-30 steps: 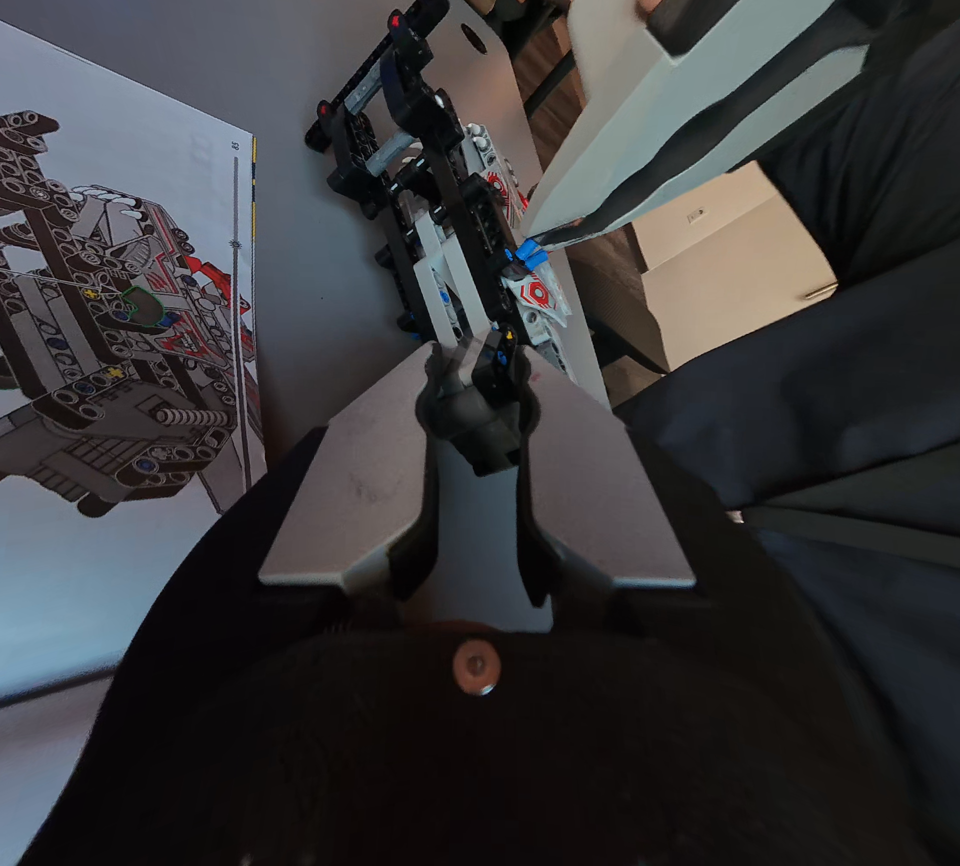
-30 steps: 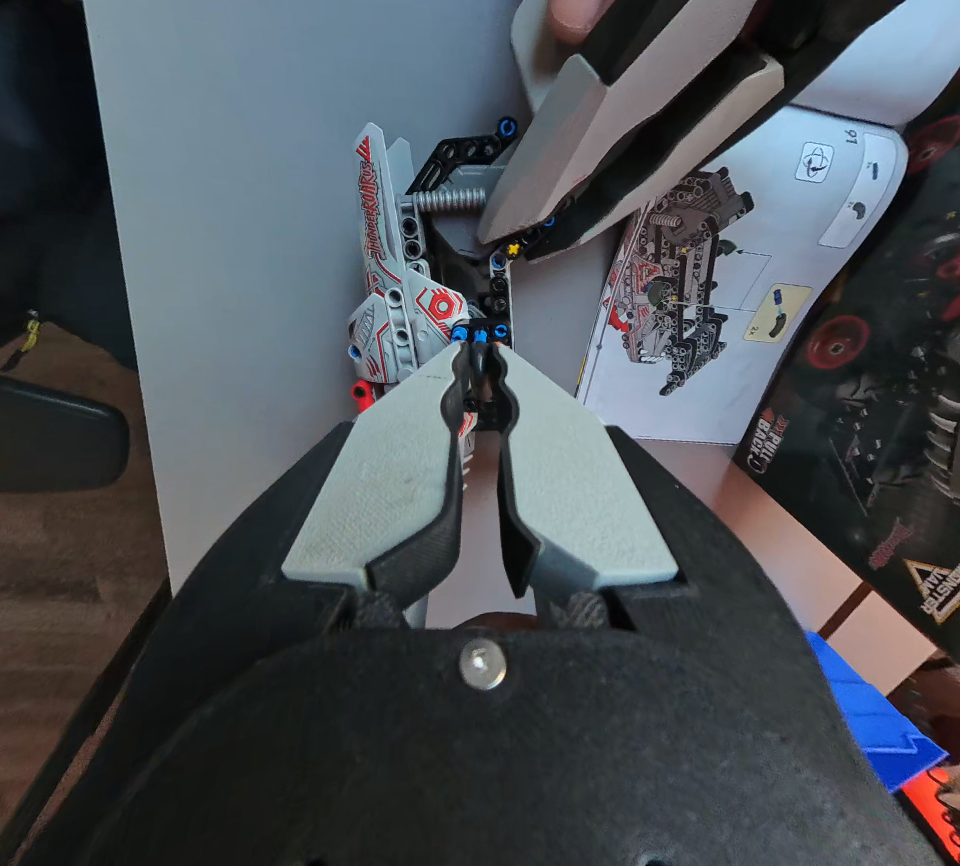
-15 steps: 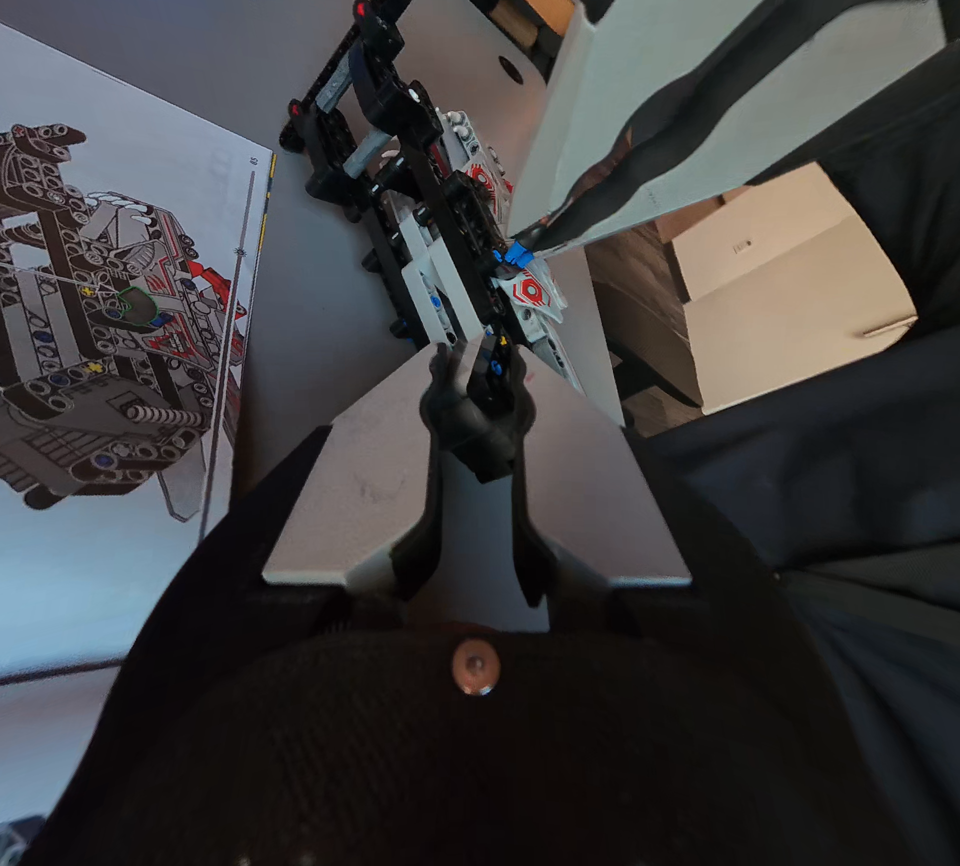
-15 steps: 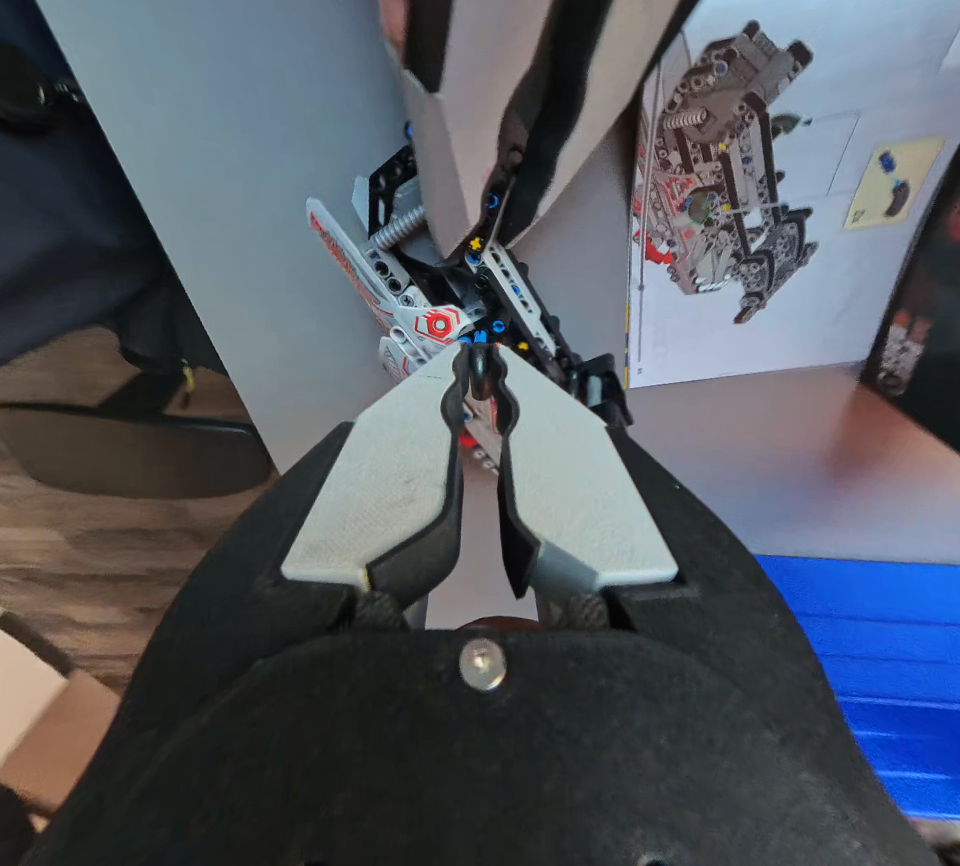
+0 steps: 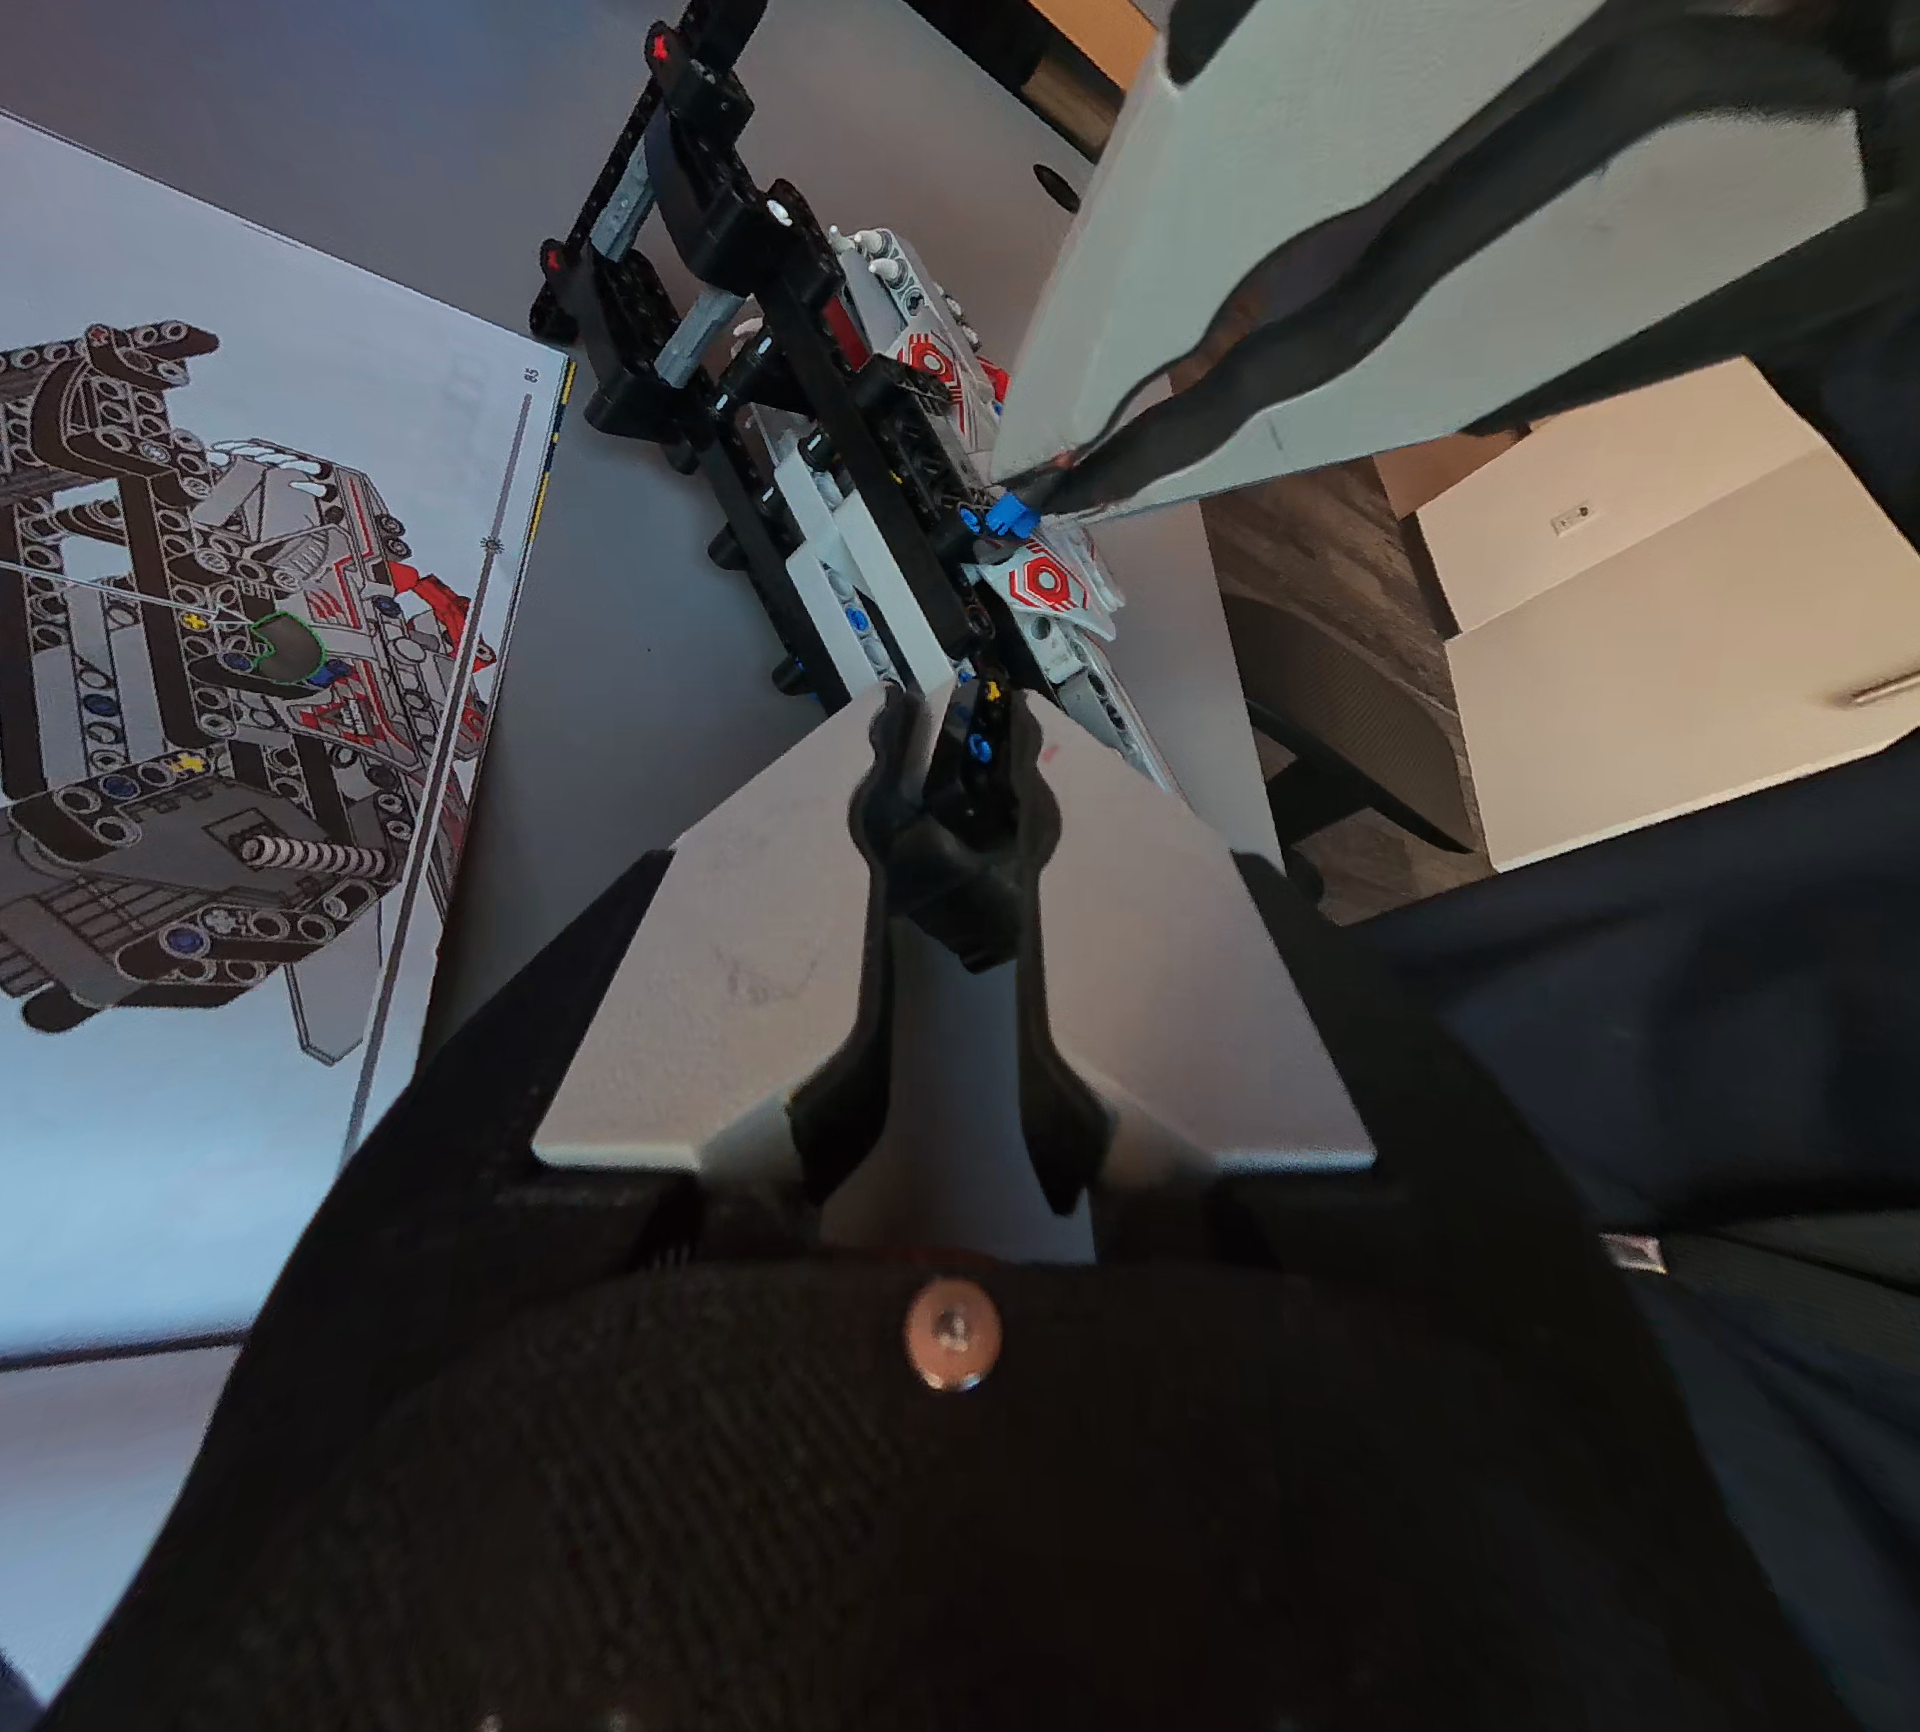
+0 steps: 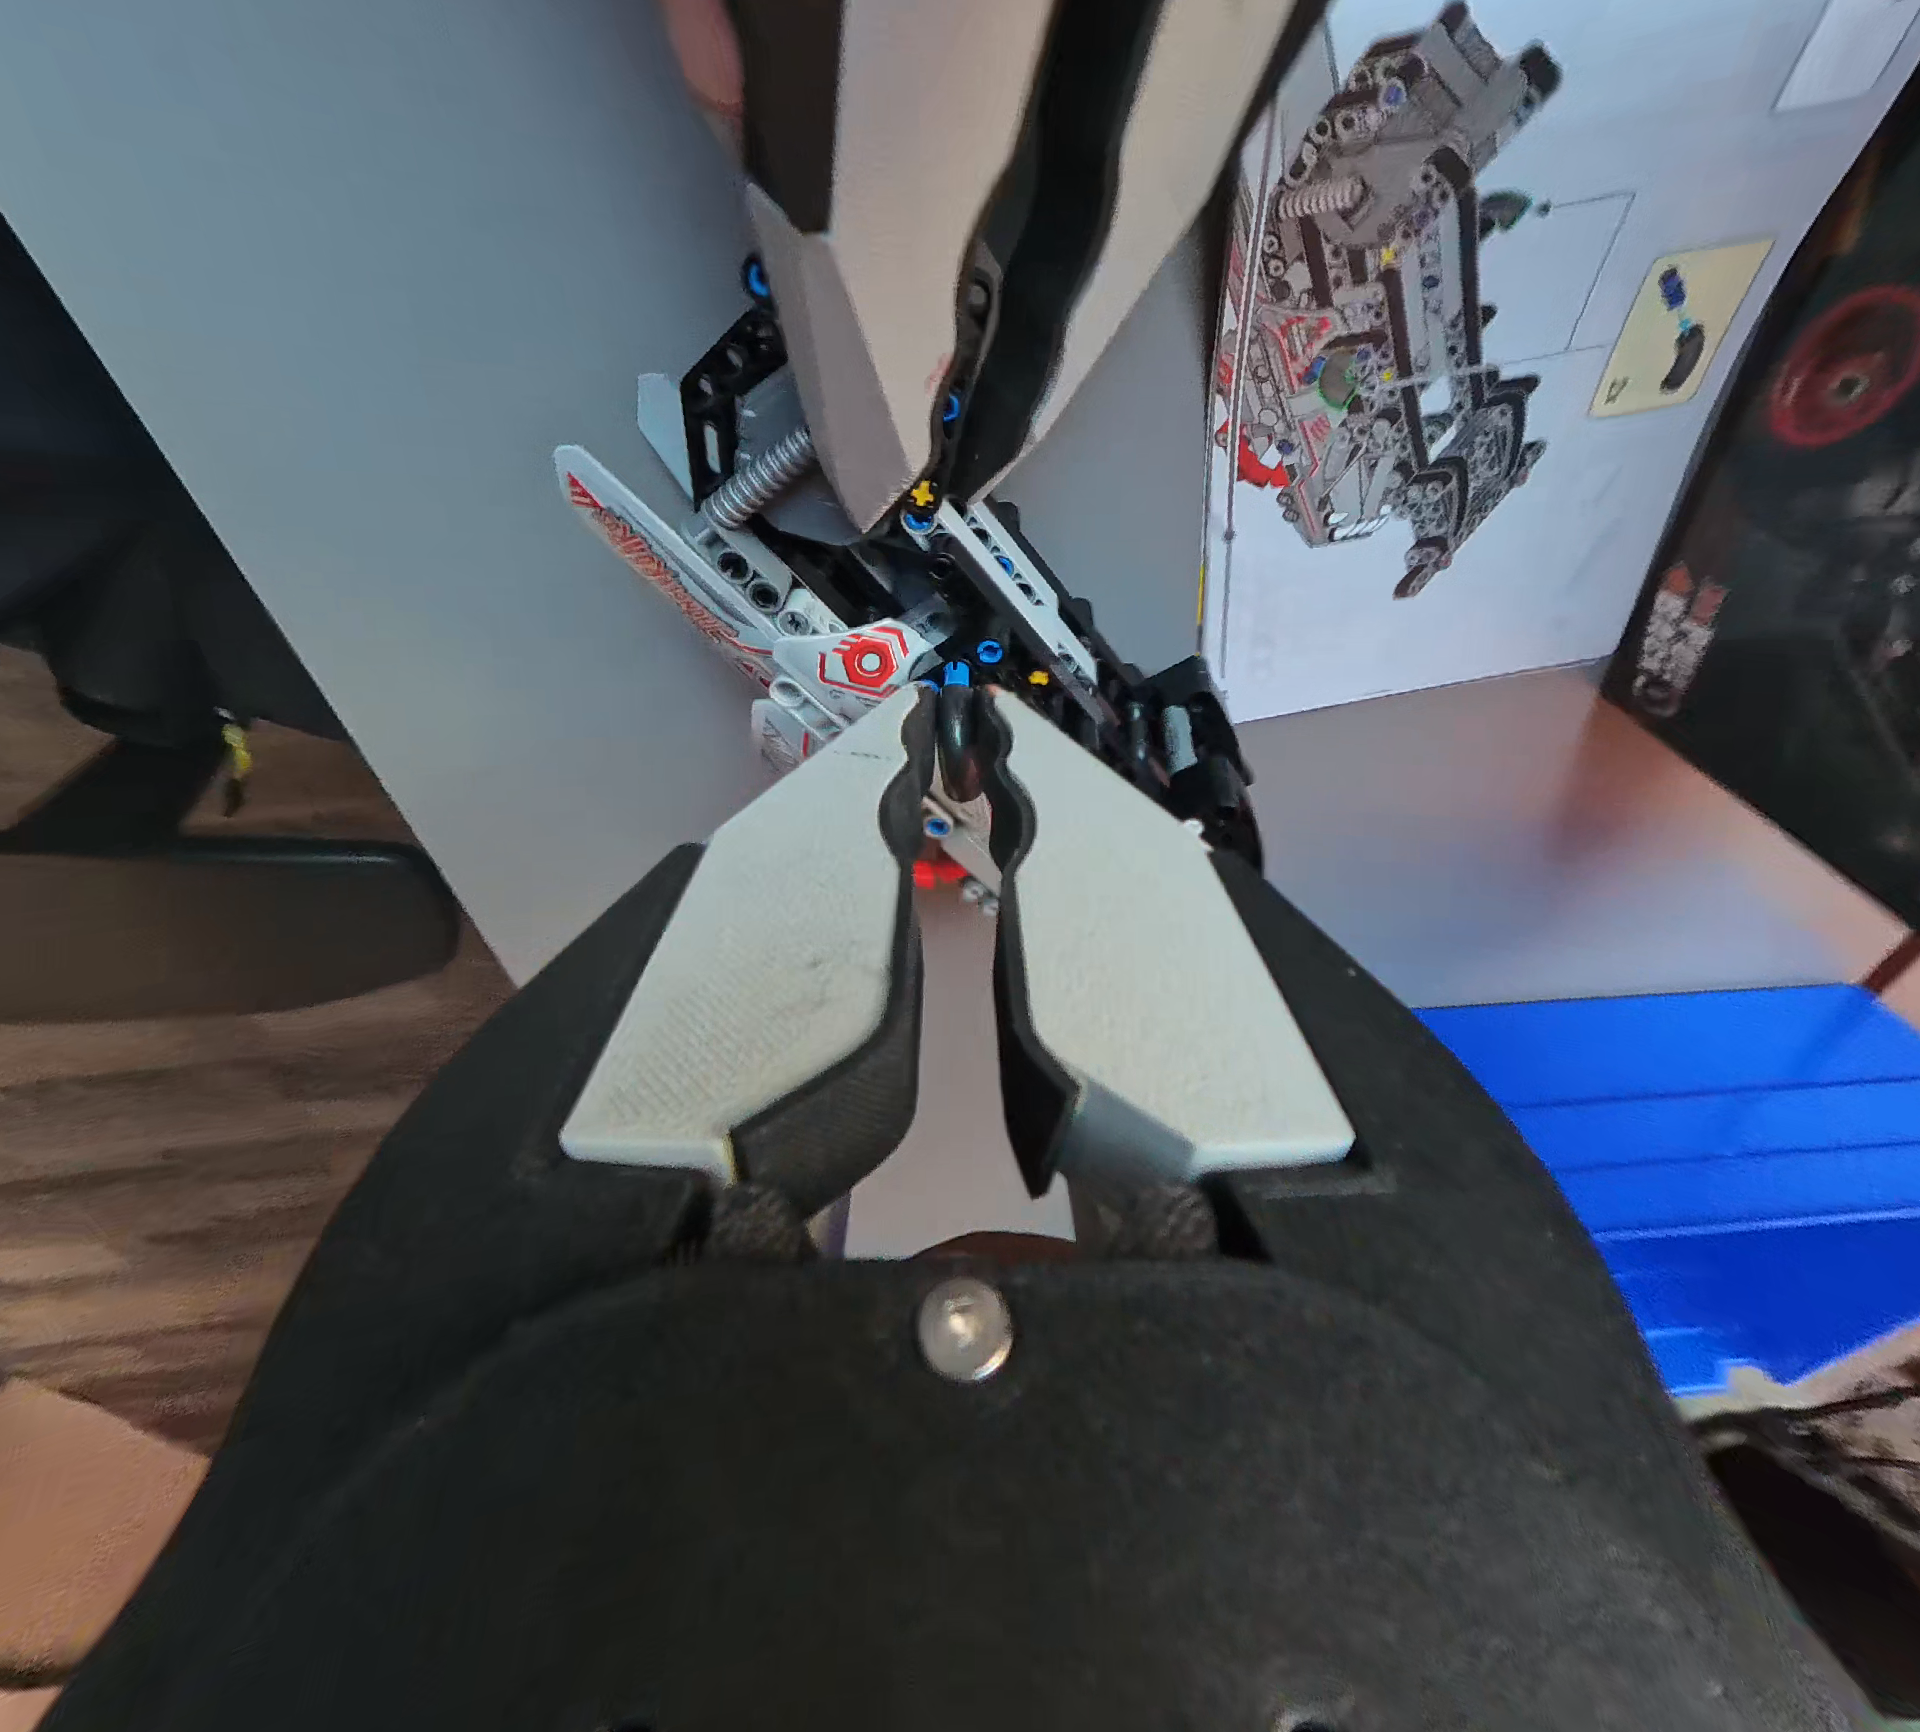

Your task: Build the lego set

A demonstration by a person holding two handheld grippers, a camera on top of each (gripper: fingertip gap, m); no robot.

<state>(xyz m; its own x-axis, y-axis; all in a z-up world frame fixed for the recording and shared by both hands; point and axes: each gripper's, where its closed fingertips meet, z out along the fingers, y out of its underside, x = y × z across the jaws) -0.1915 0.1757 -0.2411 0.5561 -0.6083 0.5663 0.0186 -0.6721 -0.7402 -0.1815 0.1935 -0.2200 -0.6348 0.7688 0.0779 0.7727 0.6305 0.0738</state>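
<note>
The partly built lego model (image 5: 831, 435) is a black frame with white and red panels, lying near the grey table's edge. My left gripper (image 5: 956, 716) is shut on the model's near black end. My right gripper (image 5: 1039, 477) comes in from the upper right, its tips against the model's side. In the right wrist view my right gripper (image 6: 954, 706) is shut on a small black piece with a blue pin (image 6: 958, 752), the pin touching the model (image 6: 862, 664). The left gripper (image 6: 925, 498) reaches down from the top onto the model.
The open instruction booklet (image 5: 208, 643) lies left of the model and shows in the right wrist view (image 6: 1455, 332). A blue bin (image 6: 1714, 1163) and the dark lego box (image 6: 1818, 539) sit on the table. The table edge (image 5: 1174, 602) runs beside the model, with floor and cardboard boxes (image 5: 1662, 643) beyond.
Both grippers have kept their hold and swung round with the model, which now lies turned in the right wrist view. The blue bin has come into view.
</note>
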